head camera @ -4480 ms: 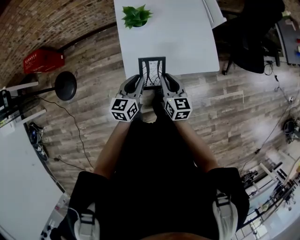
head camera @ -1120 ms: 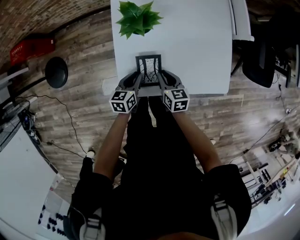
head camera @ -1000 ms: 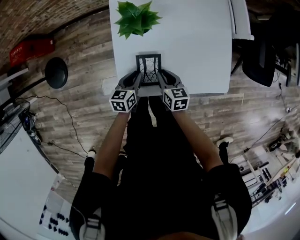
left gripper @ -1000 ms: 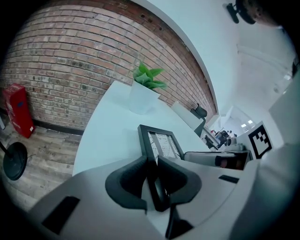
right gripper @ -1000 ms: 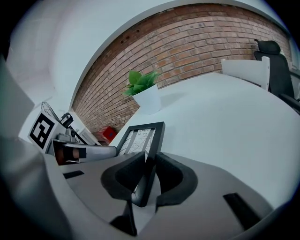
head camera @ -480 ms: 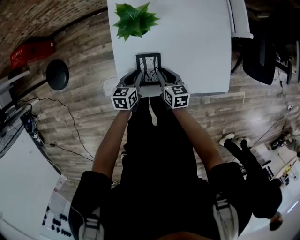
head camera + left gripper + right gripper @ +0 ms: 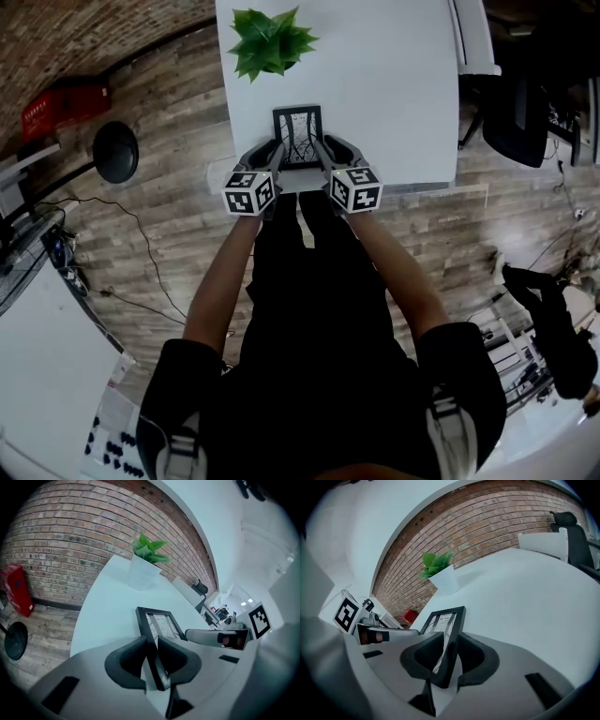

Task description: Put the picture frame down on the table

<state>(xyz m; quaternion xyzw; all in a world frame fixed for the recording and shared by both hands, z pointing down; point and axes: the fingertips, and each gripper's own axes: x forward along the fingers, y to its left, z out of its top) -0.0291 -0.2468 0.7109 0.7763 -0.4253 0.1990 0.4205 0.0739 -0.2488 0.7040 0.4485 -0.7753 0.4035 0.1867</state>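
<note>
A small black picture frame [image 7: 298,135] with a pale print is held over the near edge of the white table [image 7: 375,84]. My left gripper [image 7: 273,161] is shut on its left side rail, and my right gripper [image 7: 324,161] is shut on its right side rail. In the left gripper view the picture frame [image 7: 157,623] runs out from between the jaws over the table [image 7: 108,606]. The right gripper view shows the picture frame [image 7: 445,627] tilted, its rail pinched between the dark pads. Whether its lower edge touches the table I cannot tell.
A potted green plant [image 7: 270,39] in a white pot stands at the table's far left. A black office chair [image 7: 525,112] sits right of the table, a red box [image 7: 64,105] and a round black stand base [image 7: 116,150] on the wooden floor to the left. A person's legs [image 7: 553,328] show at the right.
Both grippers and the frame have moved forward from the table's near edge to over the tabletop. A person has walked through the right side of the floor.
</note>
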